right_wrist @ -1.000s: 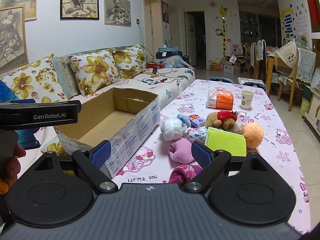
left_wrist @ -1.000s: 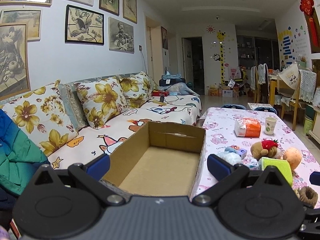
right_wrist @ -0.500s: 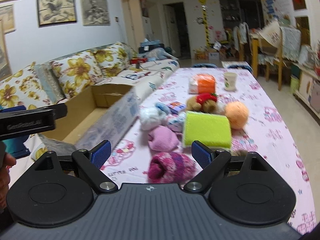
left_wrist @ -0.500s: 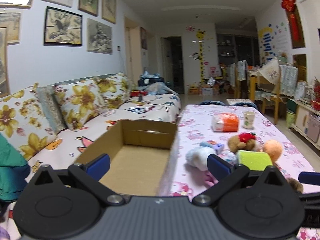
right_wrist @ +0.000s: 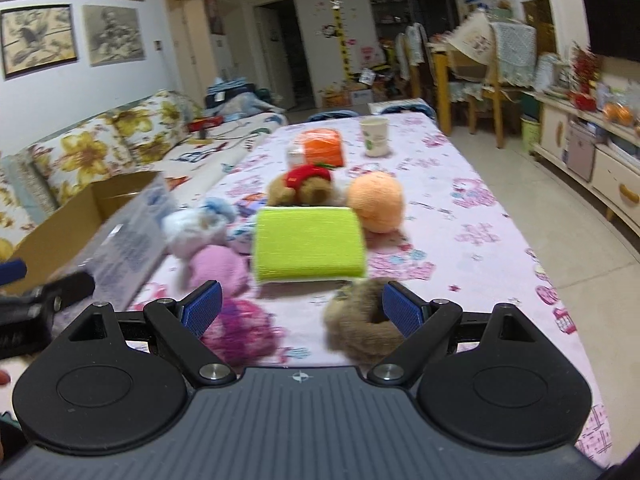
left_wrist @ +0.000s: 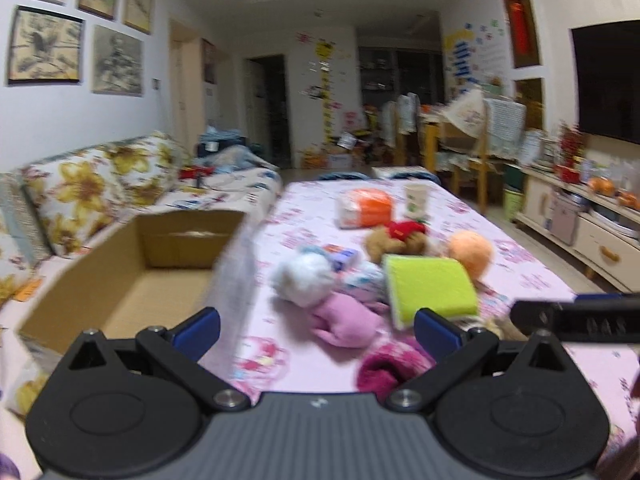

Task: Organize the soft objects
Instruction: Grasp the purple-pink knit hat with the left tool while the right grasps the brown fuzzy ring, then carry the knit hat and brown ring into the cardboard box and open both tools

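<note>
The soft objects lie in a loose heap on the table (right_wrist: 472, 216), with the lime-green sponge (right_wrist: 308, 242) as its centre. Behind the sponge sits a brown plush bear with a red cap (right_wrist: 304, 188), and to the sponge's far right an orange plush ball (right_wrist: 375, 202). Left of the sponge are a pale blue-white fluffy toy (right_wrist: 196, 222) and a pink soft piece (right_wrist: 218, 266); nearer the camera than the sponge lie a magenta knitted piece (right_wrist: 244, 328) and a brown furry ring (right_wrist: 360, 330). The right gripper (right_wrist: 302, 312) hangs over the near edge of the heap, jaws spread wide and holding nothing. The left gripper (left_wrist: 316, 330) is likewise spread and empty, poised left of the sponge beside the open cardboard box (left_wrist: 120, 276), which stands at the table's left edge. Farther back than the sponge are an orange tissue pack (right_wrist: 322, 152) and a paper cup (right_wrist: 375, 136).
</note>
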`<action>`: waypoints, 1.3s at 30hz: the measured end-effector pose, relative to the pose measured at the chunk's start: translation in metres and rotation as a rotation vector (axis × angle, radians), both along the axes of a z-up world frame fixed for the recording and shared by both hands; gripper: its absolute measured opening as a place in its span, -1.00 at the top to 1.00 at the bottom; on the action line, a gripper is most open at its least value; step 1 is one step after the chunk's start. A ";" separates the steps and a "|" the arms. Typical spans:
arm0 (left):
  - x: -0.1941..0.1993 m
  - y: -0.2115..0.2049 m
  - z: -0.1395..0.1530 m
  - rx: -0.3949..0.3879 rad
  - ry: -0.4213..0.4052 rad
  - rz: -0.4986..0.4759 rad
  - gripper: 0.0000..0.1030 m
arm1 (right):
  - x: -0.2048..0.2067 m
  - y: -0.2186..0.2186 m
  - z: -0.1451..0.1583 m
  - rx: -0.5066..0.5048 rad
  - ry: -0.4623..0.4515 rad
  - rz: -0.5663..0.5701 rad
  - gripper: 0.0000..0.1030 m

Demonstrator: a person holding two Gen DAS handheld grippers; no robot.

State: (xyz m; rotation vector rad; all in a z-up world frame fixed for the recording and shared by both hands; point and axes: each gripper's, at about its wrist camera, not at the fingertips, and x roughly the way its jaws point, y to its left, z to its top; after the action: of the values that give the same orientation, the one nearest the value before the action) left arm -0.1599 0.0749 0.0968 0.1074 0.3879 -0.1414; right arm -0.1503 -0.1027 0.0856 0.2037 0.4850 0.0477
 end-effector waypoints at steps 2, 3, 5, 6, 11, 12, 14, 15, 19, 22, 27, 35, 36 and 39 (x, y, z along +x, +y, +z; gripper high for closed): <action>0.004 -0.007 -0.009 0.002 0.018 -0.044 -0.99 | 0.003 -0.007 -0.004 0.015 0.015 -0.020 -1.00; 0.006 -0.010 -0.012 0.006 0.024 -0.064 -0.99 | 0.005 -0.011 -0.006 0.019 0.025 -0.031 -1.00; 0.011 -0.016 -0.020 0.016 0.036 -0.100 -0.99 | 0.007 -0.015 -0.011 0.024 0.046 -0.048 -1.00; 0.013 -0.019 -0.024 0.018 0.042 -0.115 -0.99 | 0.009 -0.015 -0.013 0.025 0.055 -0.053 -1.00; 0.029 -0.033 -0.044 0.042 0.092 -0.176 -0.99 | 0.017 -0.019 -0.024 0.036 0.104 -0.050 -1.00; 0.032 -0.035 -0.048 0.050 0.105 -0.187 -0.99 | 0.019 -0.020 -0.025 0.035 0.113 -0.046 -1.00; 0.038 -0.038 -0.054 0.062 0.128 -0.201 -0.99 | 0.026 -0.021 -0.029 0.031 0.127 -0.034 -1.00; 0.042 -0.039 -0.057 0.068 0.140 -0.203 -0.99 | 0.029 -0.021 -0.031 0.028 0.135 -0.028 -1.00; 0.054 -0.042 -0.065 0.072 0.162 -0.216 -0.99 | 0.036 -0.017 -0.032 0.003 0.146 -0.016 -1.00; 0.064 -0.046 -0.069 0.073 0.189 -0.253 -0.98 | 0.041 -0.016 -0.033 -0.023 0.152 -0.021 -1.00; 0.083 -0.049 -0.077 0.058 0.230 -0.273 -0.94 | 0.047 -0.020 -0.040 -0.032 0.196 -0.039 -1.00; 0.101 -0.051 -0.079 0.001 0.316 -0.315 -0.50 | 0.052 -0.025 -0.047 -0.009 0.202 -0.044 -1.00; 0.103 -0.052 -0.078 0.000 0.317 -0.320 -0.43 | 0.052 -0.024 -0.046 -0.011 0.202 -0.041 -0.97; 0.111 -0.052 -0.076 -0.018 0.323 -0.324 -0.26 | 0.052 -0.023 -0.047 -0.019 0.205 -0.030 -0.79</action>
State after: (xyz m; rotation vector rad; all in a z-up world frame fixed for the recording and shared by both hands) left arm -0.0490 0.0231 0.0211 0.1291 0.6902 -0.4853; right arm -0.0981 -0.1260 0.0387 0.1986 0.6867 -0.0071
